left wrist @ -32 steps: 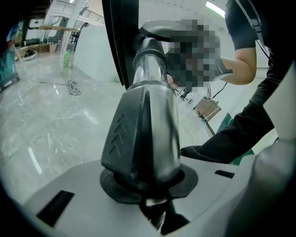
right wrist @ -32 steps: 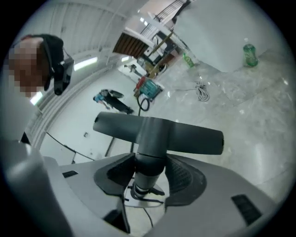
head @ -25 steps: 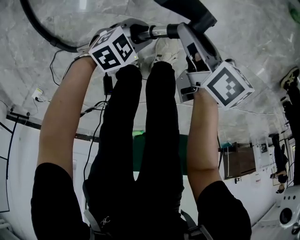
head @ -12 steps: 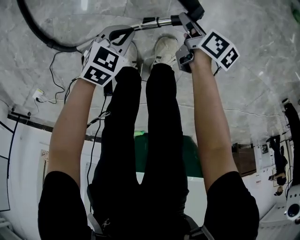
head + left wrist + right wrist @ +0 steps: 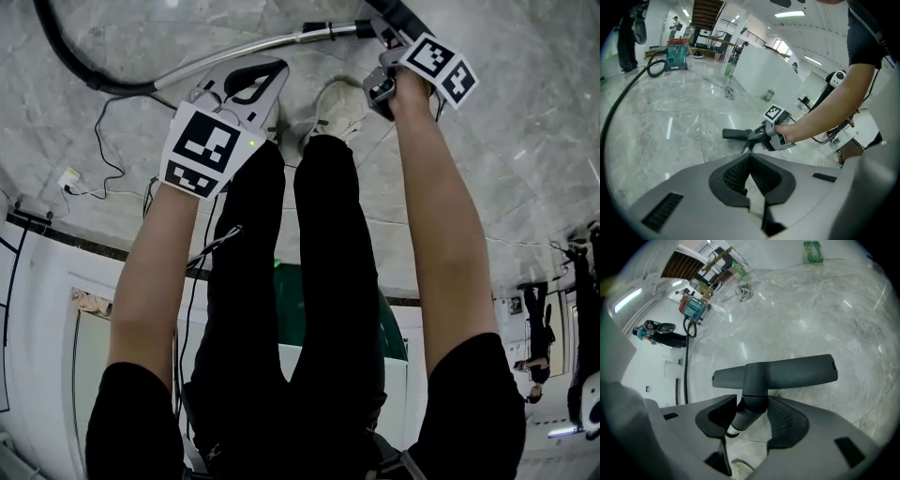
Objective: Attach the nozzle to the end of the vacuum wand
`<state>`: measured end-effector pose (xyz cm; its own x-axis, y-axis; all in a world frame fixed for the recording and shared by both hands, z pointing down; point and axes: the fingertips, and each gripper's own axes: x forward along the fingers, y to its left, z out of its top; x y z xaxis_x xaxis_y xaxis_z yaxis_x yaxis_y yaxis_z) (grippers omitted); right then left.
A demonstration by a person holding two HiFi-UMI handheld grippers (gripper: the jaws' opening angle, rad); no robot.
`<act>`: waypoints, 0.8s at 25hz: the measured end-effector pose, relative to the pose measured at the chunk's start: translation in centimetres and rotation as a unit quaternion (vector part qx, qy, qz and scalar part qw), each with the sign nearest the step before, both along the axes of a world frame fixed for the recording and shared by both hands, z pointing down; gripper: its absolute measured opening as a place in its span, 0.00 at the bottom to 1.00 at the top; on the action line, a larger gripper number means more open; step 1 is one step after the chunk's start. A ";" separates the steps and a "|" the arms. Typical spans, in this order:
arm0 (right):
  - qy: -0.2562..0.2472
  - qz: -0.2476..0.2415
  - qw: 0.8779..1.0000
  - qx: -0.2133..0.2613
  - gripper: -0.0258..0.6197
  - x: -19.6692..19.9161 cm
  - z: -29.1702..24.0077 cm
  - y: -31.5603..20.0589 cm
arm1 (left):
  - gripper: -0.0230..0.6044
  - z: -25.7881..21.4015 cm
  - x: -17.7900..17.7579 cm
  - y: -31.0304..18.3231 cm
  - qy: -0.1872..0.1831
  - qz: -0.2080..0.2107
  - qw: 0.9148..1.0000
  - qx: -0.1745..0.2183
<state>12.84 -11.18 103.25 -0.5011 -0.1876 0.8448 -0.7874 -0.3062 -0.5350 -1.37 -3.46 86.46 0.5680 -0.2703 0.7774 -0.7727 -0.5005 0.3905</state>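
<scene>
One twist of the nozzle [image 5: 773,373], clamped by my right gripper [image 5: 752,408], could miss the wand [image 5: 281,39]; my left gripper [image 5: 749,158] is shut.

Grey veined marble floor [image 5: 670,117], glossy with streaks of reflected light, spreads ahead of the jaws of the left gripper [image 5: 750,158]. Far beyond them, to the upper left, a dark staircase [image 5: 708,8] rises behind a long table [image 5: 717,41]. A white partition [image 5: 757,70] stands beyond and to the right of the jaws, under ceiling light strips [image 5: 790,14]. A white cable coil [image 5: 729,92] lies on the floor before it.
</scene>
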 end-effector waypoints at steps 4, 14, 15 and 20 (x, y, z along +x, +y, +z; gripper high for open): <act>0.017 -0.007 1.000 -0.005 0.36 0.1 2.3 1.3 | 0.05 1.1 -1.1 1.5 -0.009 -0.005 1.000 -0.008; 0.042 -0.128 0.989 0.058 0.50 -1.4 -8.6 0.1 | 0.05 -3.2 -1.3 -1.1 -0.031 -0.031 0.999 0.013; 0.050 -0.156 0.981 0.104 0.49 -2.0 -12.5 -0.6 | 0.06 -4.9 -1.3 -1.7 -0.034 -0.033 0.999 0.020; 0.129 -0.212 0.929 0.275 0.07 -2.2 -31.8 -3.6 | 0.05 -17.8 -0.4 -6.4 0.001 -0.073 0.996 0.057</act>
<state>10.66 -14.83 71.44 -0.4229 -0.4577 0.7821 -0.8984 0.3246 -0.2958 -1.74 -9.88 68.62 0.5182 -0.4356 0.7360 -0.8394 -0.4241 0.3399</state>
